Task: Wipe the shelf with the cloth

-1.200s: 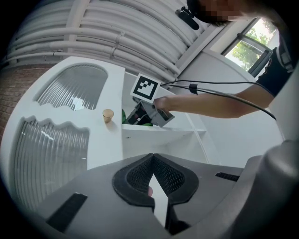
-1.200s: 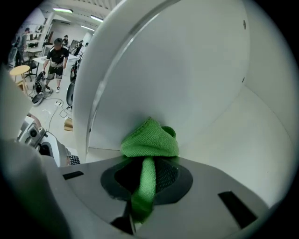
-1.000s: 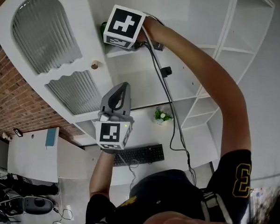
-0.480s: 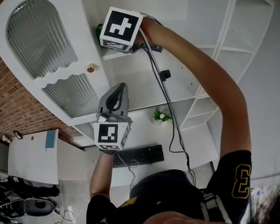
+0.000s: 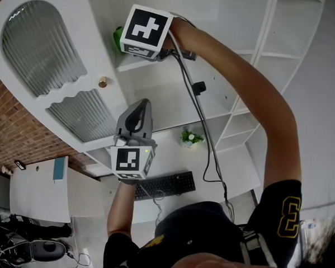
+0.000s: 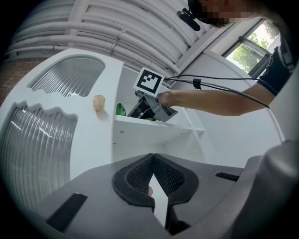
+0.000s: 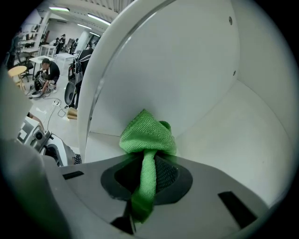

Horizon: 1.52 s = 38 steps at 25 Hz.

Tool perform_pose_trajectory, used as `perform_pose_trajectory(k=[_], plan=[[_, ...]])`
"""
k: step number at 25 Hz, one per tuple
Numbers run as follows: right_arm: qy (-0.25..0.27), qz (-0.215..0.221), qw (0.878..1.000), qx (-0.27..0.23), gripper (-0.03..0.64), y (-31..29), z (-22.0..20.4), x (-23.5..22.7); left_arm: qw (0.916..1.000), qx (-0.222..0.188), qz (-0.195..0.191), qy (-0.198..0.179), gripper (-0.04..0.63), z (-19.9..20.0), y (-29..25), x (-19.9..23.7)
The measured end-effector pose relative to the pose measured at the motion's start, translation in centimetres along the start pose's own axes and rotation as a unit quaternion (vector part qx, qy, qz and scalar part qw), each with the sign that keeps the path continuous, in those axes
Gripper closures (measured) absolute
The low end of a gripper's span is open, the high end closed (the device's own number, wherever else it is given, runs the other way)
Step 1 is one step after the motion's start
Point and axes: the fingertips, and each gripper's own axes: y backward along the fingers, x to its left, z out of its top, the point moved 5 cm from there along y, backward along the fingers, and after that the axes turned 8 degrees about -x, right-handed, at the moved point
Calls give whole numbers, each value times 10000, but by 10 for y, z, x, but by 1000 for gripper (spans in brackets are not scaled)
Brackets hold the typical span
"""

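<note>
Green cloth (image 7: 147, 133) is pinched tight in the right gripper (image 7: 145, 170), touching the white shelf (image 7: 243, 140). Left gripper (image 6: 152, 161) is closed, empty.

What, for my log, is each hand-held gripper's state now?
Left hand-held gripper: closed, empty.
Right hand-held gripper: closed on the green cloth.

One shelf (image 5: 143, 63) across all three views
</note>
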Motion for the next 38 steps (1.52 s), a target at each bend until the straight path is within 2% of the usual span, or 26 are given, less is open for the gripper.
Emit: perform_pose_trajectory(k=[24, 29, 38], plan=[[-465, -420, 9971, 439, 575, 32, -65, -31, 9986, -65, -489, 207, 577, -15, -28, -28], [-555, -518, 9959, 499, 575, 40, -79, -38, 9988, 87, -454, 165, 577, -21, -24, -28], [-740, -869, 9895, 886, 575, 59, -114, -55, 9984, 88, -527, 196, 577, -24, -27, -32]])
